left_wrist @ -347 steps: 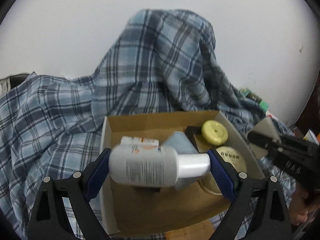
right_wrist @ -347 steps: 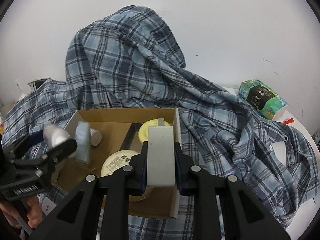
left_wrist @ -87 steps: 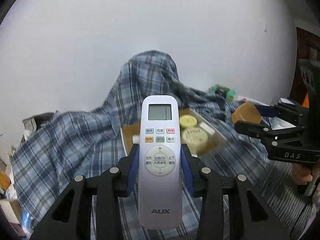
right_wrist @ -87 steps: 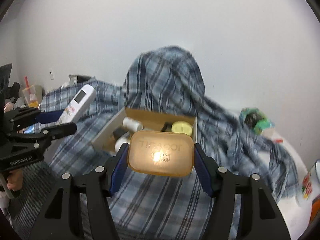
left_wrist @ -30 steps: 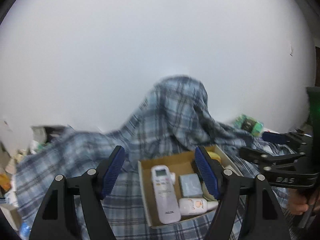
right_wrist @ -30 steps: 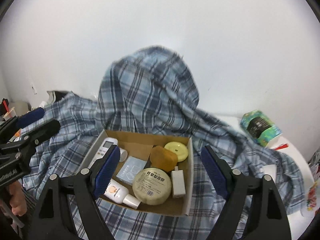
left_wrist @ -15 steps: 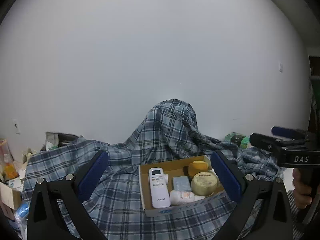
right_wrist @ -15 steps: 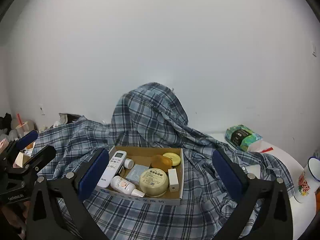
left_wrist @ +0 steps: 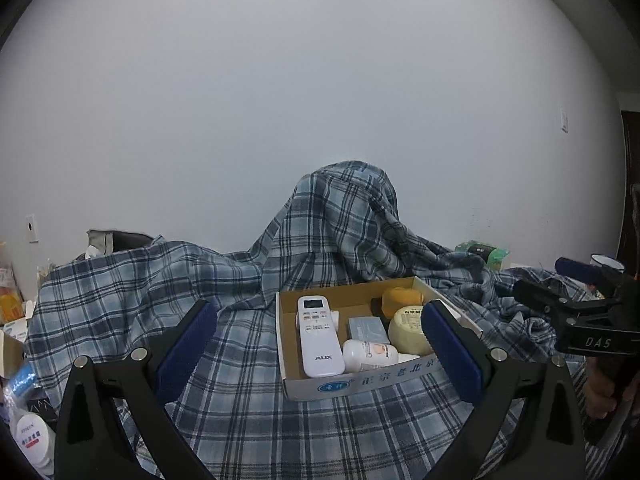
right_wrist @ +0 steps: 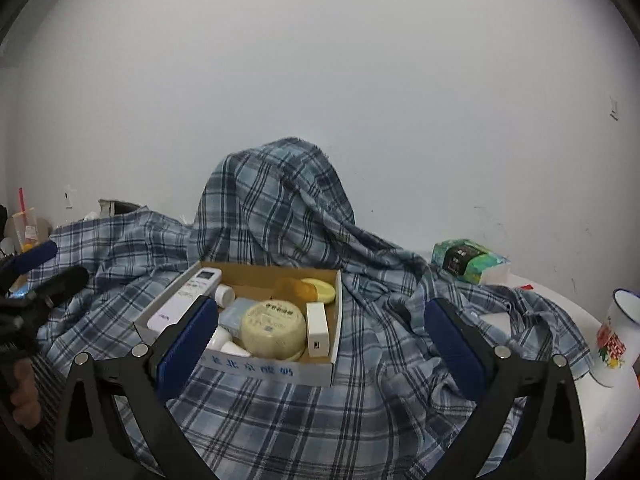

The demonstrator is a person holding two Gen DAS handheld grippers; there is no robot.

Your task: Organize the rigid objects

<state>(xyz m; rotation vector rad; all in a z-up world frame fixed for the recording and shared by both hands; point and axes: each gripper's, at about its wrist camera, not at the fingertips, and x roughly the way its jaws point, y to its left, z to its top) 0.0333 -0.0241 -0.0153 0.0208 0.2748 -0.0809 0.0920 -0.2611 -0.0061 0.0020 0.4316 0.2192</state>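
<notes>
Box (left_wrist: 352, 384) sits on the plaid cloth (left_wrist: 224, 360) and looks full: remote (left_wrist: 318, 336) along its left side, small white bottle (left_wrist: 366, 354) lying at the near edge, grey-blue pack (left_wrist: 368, 330) mid-box, round cream tin (left_wrist: 408, 330) to the right, orange soap-like block (left_wrist: 400, 298) and yellow disc (right_wrist: 322, 290) at the back. White adapter block (right_wrist: 318, 330) is against the right wall, seen only from the right wrist camera.

Left tool (left_wrist: 320, 356): released, jaws spread wide, nothing between the pads. It is held back from the box, apart from it, pointing slightly down at it. Right tool (right_wrist: 320, 354): same, released and empty, also clear of the box. Each shows at the edge of the other's view, gripped by a hand (left_wrist: 600, 394).

Progress, my read: the packing looks essentially done. Everything rigid within easy reach is already inside the box, lying flat, nothing sticking over the rim as far as I can tell.

Possibly left: a green wrapped pack (right_wrist: 470, 260) and an enamel mug (right_wrist: 616, 336) stand on the white surface (right_wrist: 600, 420) to the right, well apart from the box. A white jar (left_wrist: 32, 436) is at the far left edge of the left view. Can't tell whether these belong to the job. Box has little free floor for more.

Cloth also drapes over something tall behind the box; what's under it is hidden.
</notes>
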